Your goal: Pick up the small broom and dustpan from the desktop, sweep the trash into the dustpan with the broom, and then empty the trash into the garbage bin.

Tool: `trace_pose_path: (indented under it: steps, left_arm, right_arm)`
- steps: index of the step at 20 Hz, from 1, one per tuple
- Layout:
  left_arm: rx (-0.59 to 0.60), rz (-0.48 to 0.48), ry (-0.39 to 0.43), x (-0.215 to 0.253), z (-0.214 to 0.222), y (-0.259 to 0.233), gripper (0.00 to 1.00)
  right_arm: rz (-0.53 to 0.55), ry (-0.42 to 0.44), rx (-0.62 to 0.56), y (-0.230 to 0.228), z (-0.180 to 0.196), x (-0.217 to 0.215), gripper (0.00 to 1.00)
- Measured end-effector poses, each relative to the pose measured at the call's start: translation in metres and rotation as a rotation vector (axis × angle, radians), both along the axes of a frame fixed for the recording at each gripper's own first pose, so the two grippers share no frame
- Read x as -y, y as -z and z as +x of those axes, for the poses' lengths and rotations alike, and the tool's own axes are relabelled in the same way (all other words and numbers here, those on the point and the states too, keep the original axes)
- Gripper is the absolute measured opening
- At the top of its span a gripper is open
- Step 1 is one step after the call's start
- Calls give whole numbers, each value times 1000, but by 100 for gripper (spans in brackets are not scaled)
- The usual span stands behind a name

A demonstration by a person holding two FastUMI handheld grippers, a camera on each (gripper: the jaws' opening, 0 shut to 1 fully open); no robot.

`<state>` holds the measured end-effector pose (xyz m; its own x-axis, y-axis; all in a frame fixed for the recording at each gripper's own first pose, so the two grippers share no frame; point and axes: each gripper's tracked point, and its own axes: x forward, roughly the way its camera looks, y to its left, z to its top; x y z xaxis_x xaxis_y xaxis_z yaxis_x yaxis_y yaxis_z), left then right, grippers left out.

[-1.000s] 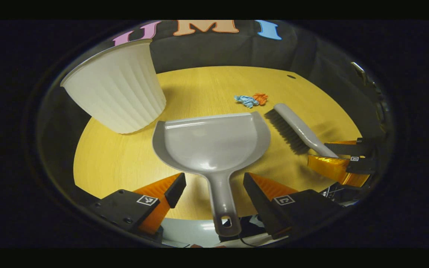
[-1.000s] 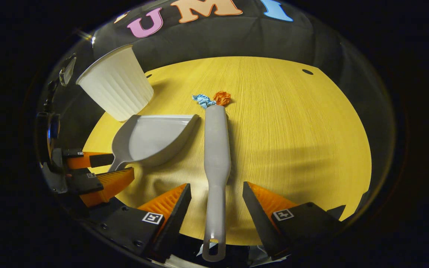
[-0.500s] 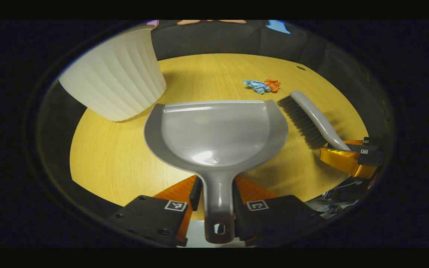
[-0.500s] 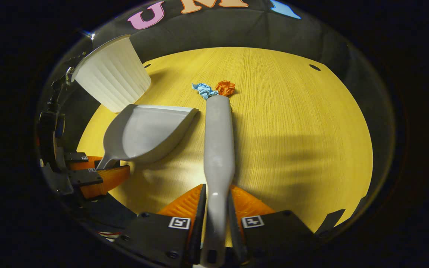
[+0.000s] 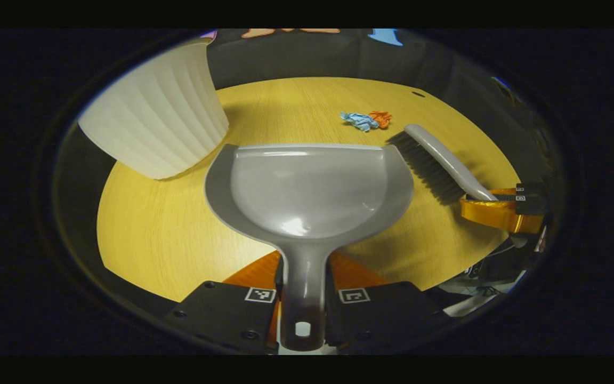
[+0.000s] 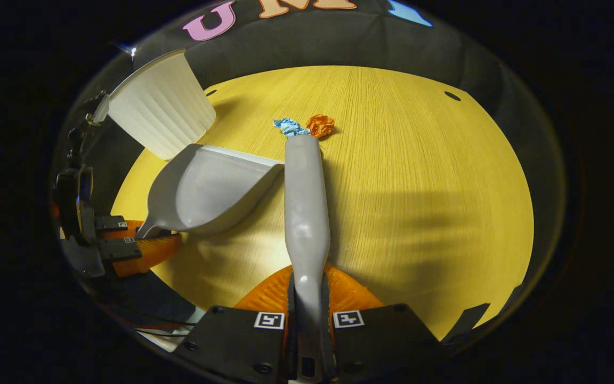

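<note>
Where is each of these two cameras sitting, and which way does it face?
Left gripper view: rides the left tool, facing forward over the dustpan it grips; the right tool shows farther off.
Right gripper view: rides the right tool, facing along the broom it grips; the left tool shows.
Shared: garbage bin, paper scraps, desktop.

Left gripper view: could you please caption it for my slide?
Left gripper clamps the dustpan handle; broom and bin flank it.
</note>
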<state>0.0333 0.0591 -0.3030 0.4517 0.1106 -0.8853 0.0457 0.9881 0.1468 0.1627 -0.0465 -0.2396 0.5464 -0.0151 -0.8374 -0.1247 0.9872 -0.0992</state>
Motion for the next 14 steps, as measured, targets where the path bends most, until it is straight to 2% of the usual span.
trace_pose_path:
  steps: [3, 5, 8, 11, 14]
  left_arm:
    - [30, -3, 47, -6, 8, -19, 27]
    - [31, -5, 88, -14, 11, -34, 27]
    - [20, 22, 193, -24, 24, -45, 27]
    - [4, 54, 295, -29, 38, -46, 27]
    - [-38, 118, 390, -37, 44, -36, 27]
  right_arm:
    - [7, -5, 37, -26, 8, 8, 18]
    - [-25, 4, 74, -49, 27, 23, 19]
    - [-88, 18, 100, -71, 62, 42, 19]
    - [-186, -5, 81, -71, 96, 55, 18]
    - [-300, -79, 35, -57, 122, 56, 18]
